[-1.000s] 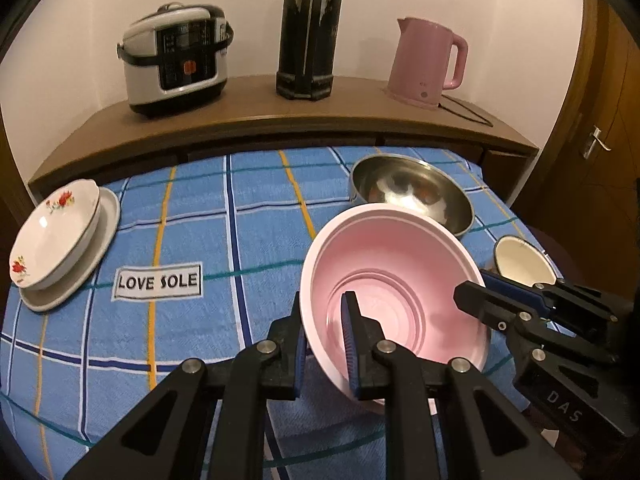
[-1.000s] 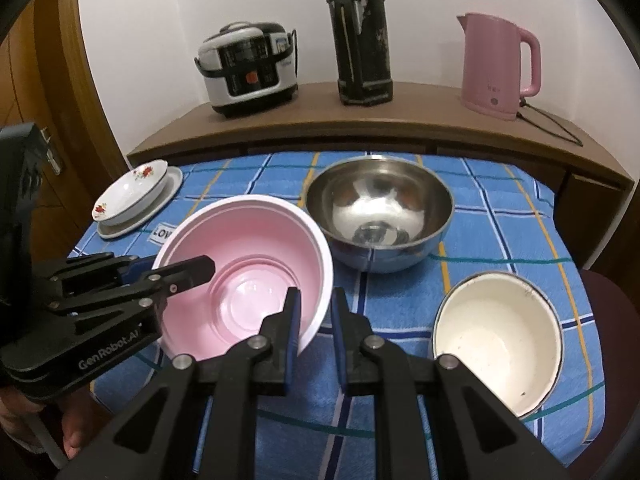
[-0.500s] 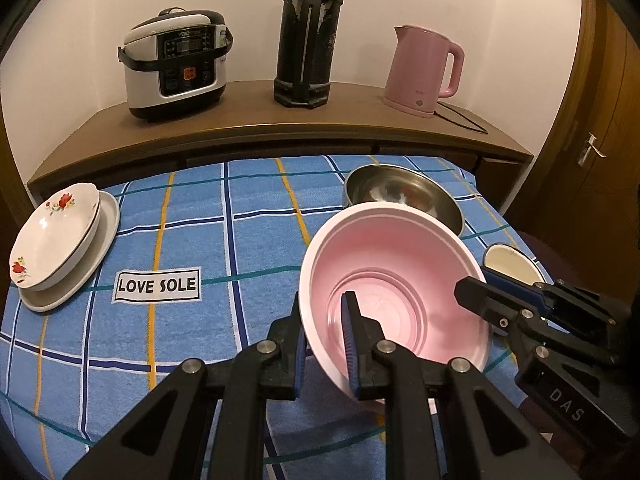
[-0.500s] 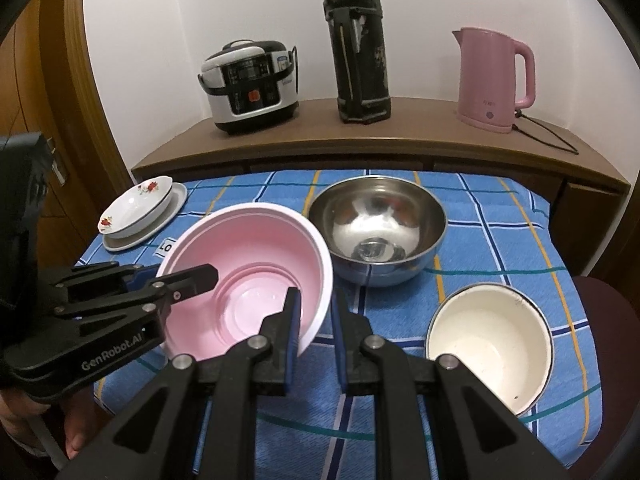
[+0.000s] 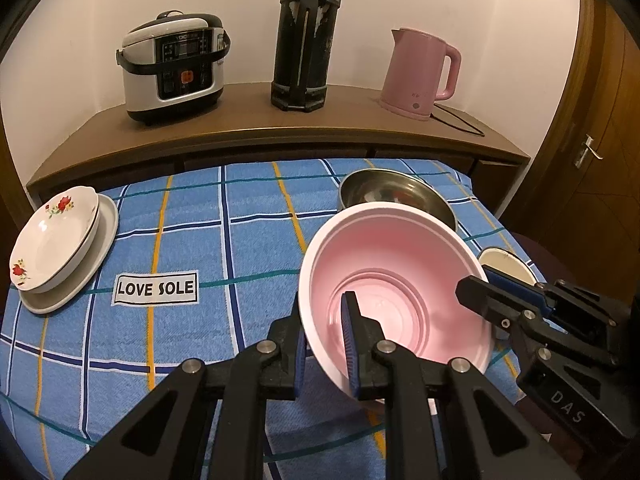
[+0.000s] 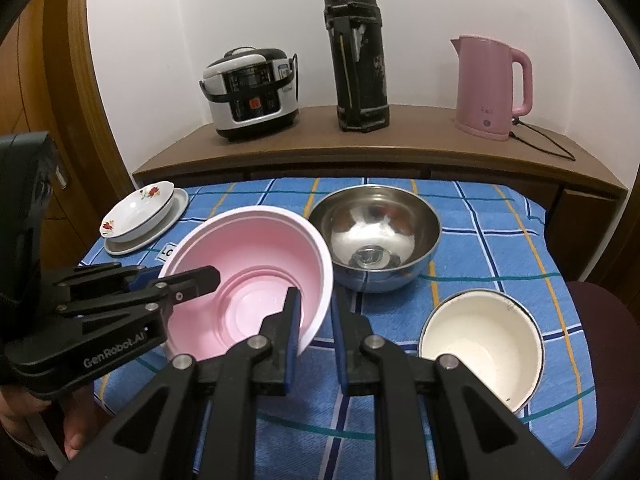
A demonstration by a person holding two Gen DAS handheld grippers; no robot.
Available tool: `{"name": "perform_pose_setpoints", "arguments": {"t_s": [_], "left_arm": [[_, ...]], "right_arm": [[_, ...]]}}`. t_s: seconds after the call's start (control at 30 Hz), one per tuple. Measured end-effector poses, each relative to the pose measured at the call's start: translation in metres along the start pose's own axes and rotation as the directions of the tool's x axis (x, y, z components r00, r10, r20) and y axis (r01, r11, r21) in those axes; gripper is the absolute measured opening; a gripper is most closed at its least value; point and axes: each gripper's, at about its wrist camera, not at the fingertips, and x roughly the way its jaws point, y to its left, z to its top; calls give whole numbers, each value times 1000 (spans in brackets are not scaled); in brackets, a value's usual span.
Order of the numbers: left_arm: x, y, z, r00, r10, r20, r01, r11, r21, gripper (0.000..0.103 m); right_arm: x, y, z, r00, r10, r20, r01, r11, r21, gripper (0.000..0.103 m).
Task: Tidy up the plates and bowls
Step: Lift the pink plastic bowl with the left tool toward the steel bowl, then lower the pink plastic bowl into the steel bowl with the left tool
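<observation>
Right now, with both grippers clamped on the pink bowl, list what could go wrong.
1. The left gripper and right gripper each pinch only the thin rim of the pink bowl; uneven pulling could flex it or make it slip.
2. The steel bowl sits right behind it, so a forward swing may knock it.
3. The cream bowl lies near the table's edge, within the right gripper's sweep.
</observation>
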Motion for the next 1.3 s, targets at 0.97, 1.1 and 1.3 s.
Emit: {"name": "perform_pose_setpoints", "arguments": {"t_s": [0.97, 1.1, 1.3], "left_arm": [[4, -20, 34, 999, -44, 23, 43, 999, 26, 18], [4, -24, 42, 998, -47, 30, 46, 998, 38, 18], [5, -31, 52, 998, -58, 38, 56, 997, 51, 18]], "right_arm": [[-9, -22, 20, 998, -44, 53, 42, 999, 26, 16], [-9, -27, 27, 996, -60, 61, 58, 998, 28, 15], [-12, -34, 39, 994, -77, 83, 75, 997, 34, 15]]}}
